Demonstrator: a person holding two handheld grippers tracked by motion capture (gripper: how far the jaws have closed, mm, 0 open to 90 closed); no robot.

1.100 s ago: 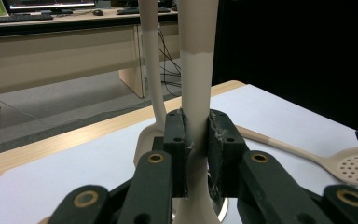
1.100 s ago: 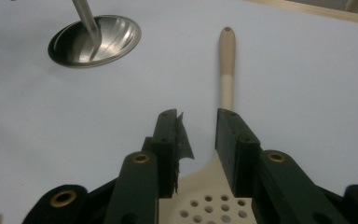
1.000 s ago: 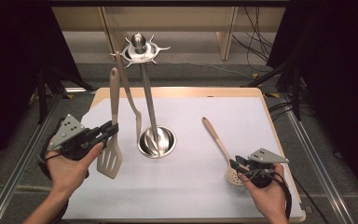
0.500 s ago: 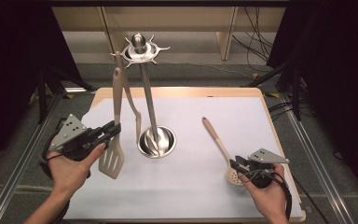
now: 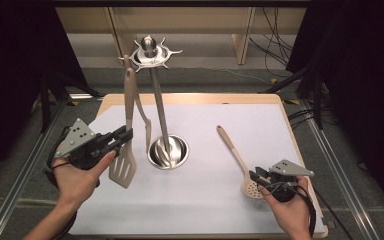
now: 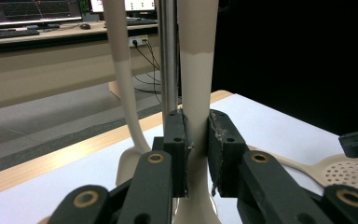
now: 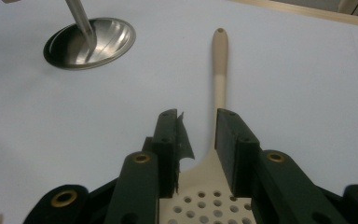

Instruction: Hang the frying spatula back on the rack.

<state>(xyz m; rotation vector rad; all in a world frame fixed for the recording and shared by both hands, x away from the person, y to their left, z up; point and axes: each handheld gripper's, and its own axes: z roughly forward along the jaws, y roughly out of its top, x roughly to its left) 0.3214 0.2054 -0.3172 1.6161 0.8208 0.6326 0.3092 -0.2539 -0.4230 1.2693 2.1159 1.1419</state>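
Left claw point(image 5: 126, 136): clamped on the neck of the slotted turner point(image 5: 123, 167), pads point(image 6: 176, 140) pressed to both sides of the stem just above the blade.
Turner's place: hanging upright from a hook of the rack point(image 5: 152, 52), blade low over the table point(image 5: 195, 210), left of the rack's round base point(image 5: 168, 151).
Turner's long axis: near vertical, leaning slightly; handle end up at the hook ring, so the likely way off is up and clear of the hook.
Neighbour: second pale utensil point(image 5: 145, 122) hanging just beside the turner, close enough to get knocked.
Right claw point(image 5: 256, 176): half open, straddling the neck of the skimmer point(image 5: 236, 159) without pressing on it.
Skimmer's place: flat on the table, right of the base, well apart from the rack.
Skimmer's long axis: perforated head under the right claw, handle pointing away toward the far edge, angled toward the rack.
Nearer hand: left for the turner, right for the skimmer.
Writing: no brand or label readable on utensils or rack; screens point(image 6: 32, 9) behind too small to read.
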